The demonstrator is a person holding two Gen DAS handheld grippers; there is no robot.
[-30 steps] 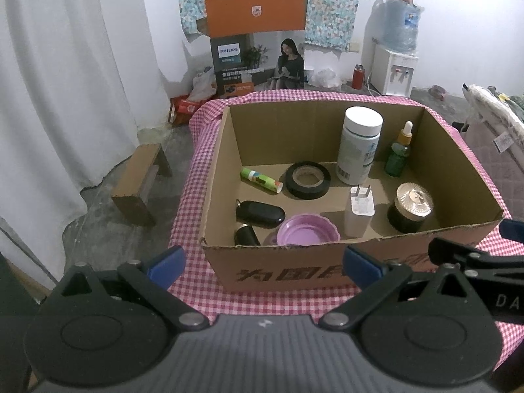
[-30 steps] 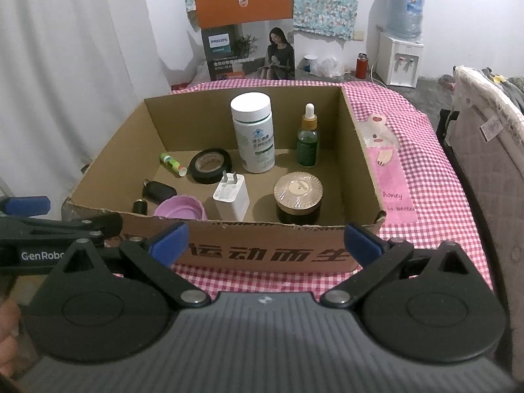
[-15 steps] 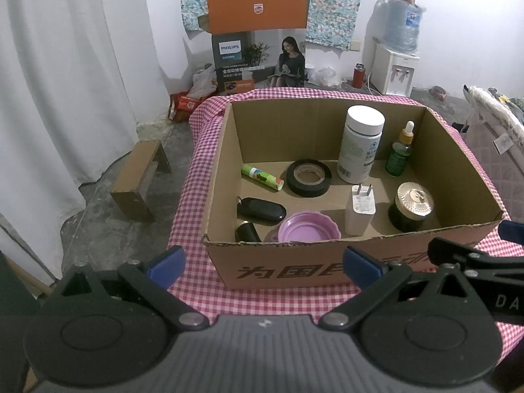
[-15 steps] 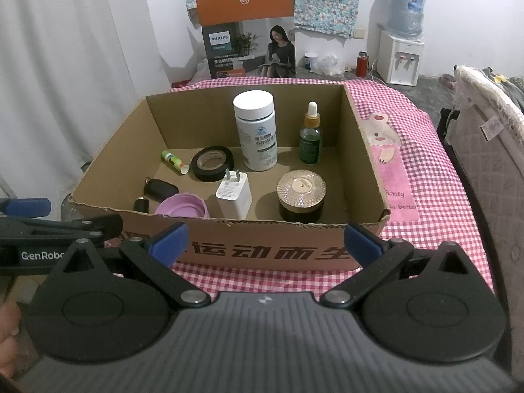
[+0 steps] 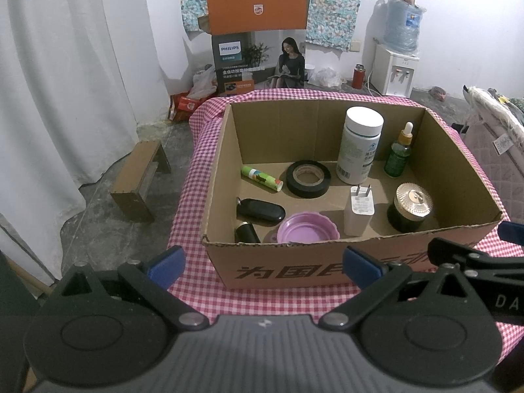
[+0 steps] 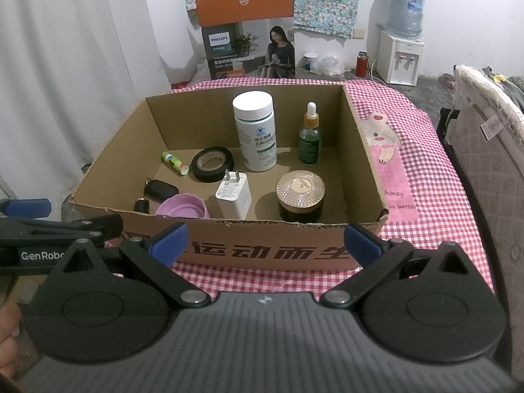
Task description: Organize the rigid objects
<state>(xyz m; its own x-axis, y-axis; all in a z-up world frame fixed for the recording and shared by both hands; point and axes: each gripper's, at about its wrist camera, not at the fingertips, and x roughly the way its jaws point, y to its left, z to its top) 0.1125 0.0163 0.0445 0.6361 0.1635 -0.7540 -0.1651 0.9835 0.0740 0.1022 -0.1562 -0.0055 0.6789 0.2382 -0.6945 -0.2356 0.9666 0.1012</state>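
Observation:
A cardboard box (image 5: 294, 268) (image 6: 268, 252) stands on a pink checked tablecloth (image 5: 196, 163). Inside it are a white bottle (image 5: 358, 145) (image 6: 255, 131), a green dropper bottle (image 5: 398, 155) (image 6: 309, 140), a black tape roll (image 5: 308, 178) (image 6: 213, 163), a white charger (image 5: 358, 211) (image 6: 233, 195), a gold-lidded jar (image 5: 411, 206) (image 6: 300, 195), a purple lid (image 5: 308, 232) (image 6: 183, 206), a glue stick (image 5: 261, 177), a black key fob (image 5: 260, 209) and a small black cylinder (image 5: 246, 232). My left gripper (image 5: 262, 267) and right gripper (image 6: 265, 240) both hang open in front of the box's near wall, holding nothing.
A Philips carton (image 5: 258, 39) stands behind the table, a water dispenser (image 5: 396, 65) at the back right. A wooden stool (image 5: 139, 180) sits on the floor to the left, white curtains (image 5: 65, 82) beyond it. A quilted mattress edge (image 6: 491, 150) borders the right side.
Both grippers have risen and drawn back slightly, so more of the box floor shows. Nothing in the box has moved.

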